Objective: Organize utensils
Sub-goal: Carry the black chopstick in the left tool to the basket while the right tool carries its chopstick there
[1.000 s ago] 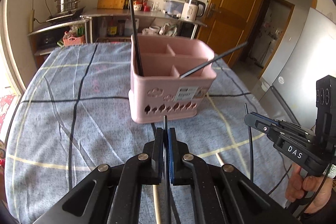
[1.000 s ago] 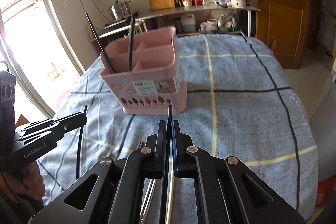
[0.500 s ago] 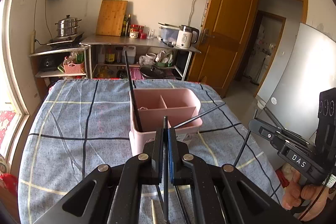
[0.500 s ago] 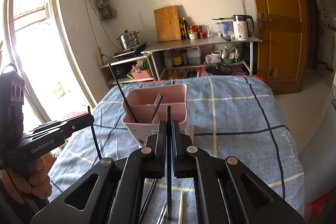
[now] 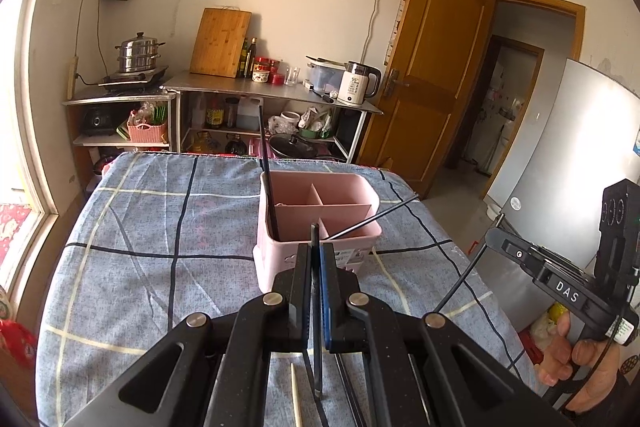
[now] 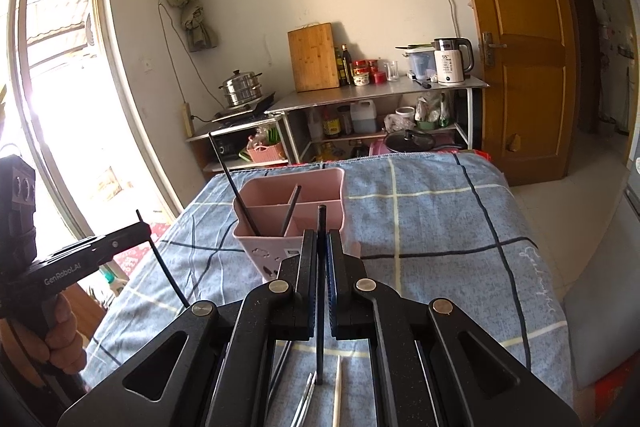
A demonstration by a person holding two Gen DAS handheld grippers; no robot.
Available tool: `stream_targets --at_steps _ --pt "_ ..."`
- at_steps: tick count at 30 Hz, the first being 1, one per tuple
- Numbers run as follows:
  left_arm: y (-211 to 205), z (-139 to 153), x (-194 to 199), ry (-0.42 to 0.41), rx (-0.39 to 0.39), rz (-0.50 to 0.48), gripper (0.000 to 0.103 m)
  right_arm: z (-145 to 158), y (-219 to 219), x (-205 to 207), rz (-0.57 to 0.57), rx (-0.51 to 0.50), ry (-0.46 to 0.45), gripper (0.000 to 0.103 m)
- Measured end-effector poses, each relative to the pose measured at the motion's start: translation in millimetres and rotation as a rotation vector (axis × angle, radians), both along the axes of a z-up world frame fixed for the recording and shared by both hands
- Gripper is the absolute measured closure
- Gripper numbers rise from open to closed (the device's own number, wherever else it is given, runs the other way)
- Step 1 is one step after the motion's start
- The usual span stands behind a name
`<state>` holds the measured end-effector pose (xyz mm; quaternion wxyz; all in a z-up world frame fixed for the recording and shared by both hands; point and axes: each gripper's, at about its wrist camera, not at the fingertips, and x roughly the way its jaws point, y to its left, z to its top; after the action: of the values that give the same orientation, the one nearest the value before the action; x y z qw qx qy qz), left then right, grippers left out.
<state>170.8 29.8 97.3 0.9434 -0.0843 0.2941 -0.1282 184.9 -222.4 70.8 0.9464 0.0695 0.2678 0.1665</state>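
Observation:
A pink divided caddy (image 5: 320, 213) stands mid-table, also in the right wrist view (image 6: 294, 211). Two black chopsticks stand in it, one upright (image 5: 266, 167) and one leaning right (image 5: 376, 217). My left gripper (image 5: 316, 247) is shut on a black chopstick (image 5: 317, 367), held above the table in front of the caddy. My right gripper (image 6: 321, 235) is likewise shut on another black chopstick (image 6: 320, 359). Each gripper shows in the other's view, the right gripper (image 5: 494, 233) and the left gripper (image 6: 142, 227), each with its stick hanging down.
A blue plaid cloth (image 5: 160, 227) covers the table. A pale chopstick (image 6: 338, 391), metal utensils (image 6: 304, 399) and more black chopsticks (image 6: 280, 363) lie near the front edge. Kitchen shelves (image 5: 272, 95) stand behind the table, a door (image 5: 432, 67) to the right.
Both grippers have risen off the table with a black chopstick each and tilted up. The caddy now sits lower and smaller in both views.

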Motion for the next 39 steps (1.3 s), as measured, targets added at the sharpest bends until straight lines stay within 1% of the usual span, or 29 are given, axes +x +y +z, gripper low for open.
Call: stream_targets --at_steps 7,18,21,27,34,39 --pt "2 4 -25 0.003 0.018 -0.006 0.099 2 -6 -18 0.001 -0.017 0.014 0.099" --pt "8 6 -56 0.022 0.008 -0.011 0.099 3 -11 -38 0.003 -0.021 0.029 0.099" --pt "7 8 -55 0.026 0.005 -0.015 0.100 4 -9 -39 0.005 -0.021 0.026 0.099" --pt "4 21 -44 0.006 -0.002 -0.024 0.100 17 -5 -35 0.019 -0.025 -0.011 0.099" --pt "5 48 -28 -0.041 -0.013 -0.019 0.100 37 5 -26 0.042 -0.009 -0.060 0.099" --pt "8 70 -8 -0.063 -0.017 -0.015 0.100 49 18 -13 0.064 0.006 -0.086 0.099"
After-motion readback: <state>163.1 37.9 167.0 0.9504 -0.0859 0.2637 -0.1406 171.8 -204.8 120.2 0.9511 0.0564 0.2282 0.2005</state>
